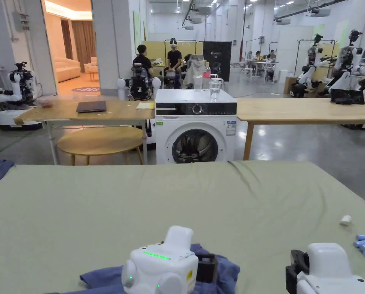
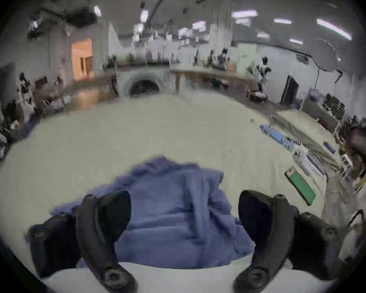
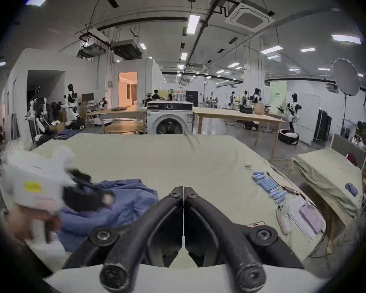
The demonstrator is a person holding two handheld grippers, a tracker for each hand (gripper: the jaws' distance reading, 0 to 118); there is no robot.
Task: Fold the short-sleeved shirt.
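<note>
Evidently the fold has not begun: the blue shirt (image 2: 178, 217) lies crumpled in a heap at the table's (image 1: 178, 199) near edge, toward its left side. The left tongs (image 2: 184, 211) hang over it with jaws spread wide and empty, probably placed to take a first pinch of cloth. The right tongs (image 3: 183, 192), jaws closed together on nothing, wait beside the heap, clear of the blue tubes (image 3: 268, 186) near the right edge.
</note>
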